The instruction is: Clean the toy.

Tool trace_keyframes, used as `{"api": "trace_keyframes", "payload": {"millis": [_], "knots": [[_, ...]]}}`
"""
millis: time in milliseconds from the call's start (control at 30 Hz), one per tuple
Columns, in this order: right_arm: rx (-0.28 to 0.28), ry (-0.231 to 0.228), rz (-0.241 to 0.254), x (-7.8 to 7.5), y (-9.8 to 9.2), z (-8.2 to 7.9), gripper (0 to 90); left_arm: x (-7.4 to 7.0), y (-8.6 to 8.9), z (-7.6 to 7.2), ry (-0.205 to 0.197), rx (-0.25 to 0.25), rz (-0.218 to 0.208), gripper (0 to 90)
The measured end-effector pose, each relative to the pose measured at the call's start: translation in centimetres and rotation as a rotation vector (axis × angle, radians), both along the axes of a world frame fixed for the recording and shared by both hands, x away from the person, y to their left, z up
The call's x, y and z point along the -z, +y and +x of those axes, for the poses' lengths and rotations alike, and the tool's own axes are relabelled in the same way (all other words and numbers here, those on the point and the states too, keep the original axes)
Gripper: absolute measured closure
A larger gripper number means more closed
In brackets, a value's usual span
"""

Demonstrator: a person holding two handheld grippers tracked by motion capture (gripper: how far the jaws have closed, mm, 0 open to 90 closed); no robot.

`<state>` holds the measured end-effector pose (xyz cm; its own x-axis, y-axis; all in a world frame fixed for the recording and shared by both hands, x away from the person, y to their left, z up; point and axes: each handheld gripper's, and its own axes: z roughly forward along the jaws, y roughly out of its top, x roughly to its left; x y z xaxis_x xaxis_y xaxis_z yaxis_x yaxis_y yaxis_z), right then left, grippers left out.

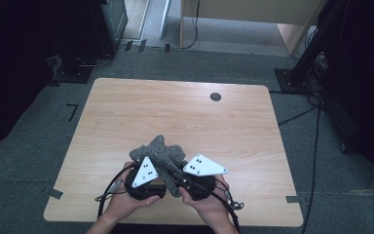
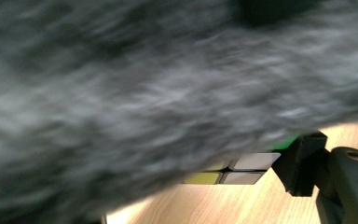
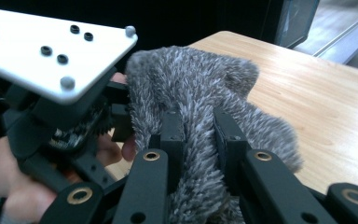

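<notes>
**Grey fuzzy cloth pinched from both sides above the table's near edge**

A rectangular light wooden table [image 1: 175, 112] with rounded corners is seen from above, standing on dark grey carpet [image 1: 19, 161]. A small round black disc [image 1: 215, 96] is set in the tabletop near its far edge, well apart from everything else.

Over the near part of the table, a crumpled piece of grey, fuzzy, speckled fabric [image 1: 158, 152] is held up between the two tools. Part of it rises in a peak toward the far side, and a strip of it hangs down between the hands.

The left gripper [image 1: 148, 181], a black two-jaw tool topped by a grey three-cornered plate, is held in the person's left hand [image 1: 126, 202]. Its jaws are pressed together on the fabric; in the left gripper view the blurred grey pile [image 2: 144, 93] lies right against the lens. Beneath that pile, a small cube-like object with white and yellow square tiles [image 2: 233, 169] is seen beside a black jaw part; how it is held cannot be told.

The right gripper [image 3: 199, 140], of the same build, is held in the right hand [image 1: 209, 204]. In the right gripper view its two black jaws are clamped on a fold of the fabric [image 3: 200, 98], with the pile bulging out on both sides of them. The left gripper sits just beside it, touching the same cloth.
</notes>
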<state>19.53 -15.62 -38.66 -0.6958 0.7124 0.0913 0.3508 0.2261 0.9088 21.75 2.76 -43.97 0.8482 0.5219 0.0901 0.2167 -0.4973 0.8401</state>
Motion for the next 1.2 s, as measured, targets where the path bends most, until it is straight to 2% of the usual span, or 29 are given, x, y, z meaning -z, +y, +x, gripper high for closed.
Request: {"api": "trace_keyframes", "payload": {"millis": [33,67,133,233,333,433,500,567,633,700,767,933,1067,1133,1200], "knots": [[0.014,-0.005,-0.01,0.0,0.0,0.1,77.6,0.0,-0.1,-0.1,-0.004,0.002,0.005,34.2],[0.044,0.015,0.006,0.1,-0.7,0.5,77.7,0.1,-0.1,0.0,0.0,0.005,0.005,34.2],[0.066,0.019,0.007,0.1,-1.2,0.7,77.8,0.0,0.2,0.2,0.003,-0.003,0.004,34.2],[0.106,0.012,-0.002,-0.1,-1.9,0.8,78.2,-0.2,0.9,0.6,0.02,-0.028,-0.029,34.2],[0.073,-0.002,0.002,-0.2,-1.3,0.4,78.2,-0.2,0.8,0.6,0.021,-0.037,-0.029,34.2],[0.009,-0.009,-0.018,-0.1,-0.2,-0.1,78.2,0.0,0.3,0.2,0.007,-0.015,-0.006,34.2],[0.013,-0.016,-0.035,-0.1,0.0,-0.1,78.2,0.0,0.1,0.1,-0.002,-0.005,0.001,34.2],[0.039,-0.009,-0.026,-0.2,-0.6,0.2,78.2,-0.1,0.4,0.2,0.003,-0.004,-0.006,34.2],[0.085,-0.006,-0.021,-0.2,-1.3,0.5,78.3,-0.3,0.9,0.5,0.008,-0.017,-0.022,34.2],[0.094,-0.002,-0.01,-0.4,-1.7,0.5,78.3,-0.4,1.4,0.8,0.016,-0.035,-0.042,34.2],[0.075,-0.015,-0.005,-0.5,-1.5,0.3,78.3,-0.5,1.6,0.9,0.02,-0.045,-0.049,34.2],[0.002,-0.017,-0.021,-0.2,0.3,-0.3,78.1,-0.2,1.0,0.6,0.011,-0.021,-0.017,34.2],[0.051,-0.023,-0.042,-0.2,-0.3,0.0,78.0,-0.3,1.3,0.8,0.026,-0.016,-0.028,34.1],[0.084,-0.02,-0.036,-0.4,-1.0,0.2,78.0,-0.4,1.6,0.9,0.017,-0.026,-0.044,34.1],[0.095,-0.018,-0.018,-0.5,-1.3,0.2,78.0,-0.7,1.9,0.9,0.016,-0.04,-0.062,34.1]]}}
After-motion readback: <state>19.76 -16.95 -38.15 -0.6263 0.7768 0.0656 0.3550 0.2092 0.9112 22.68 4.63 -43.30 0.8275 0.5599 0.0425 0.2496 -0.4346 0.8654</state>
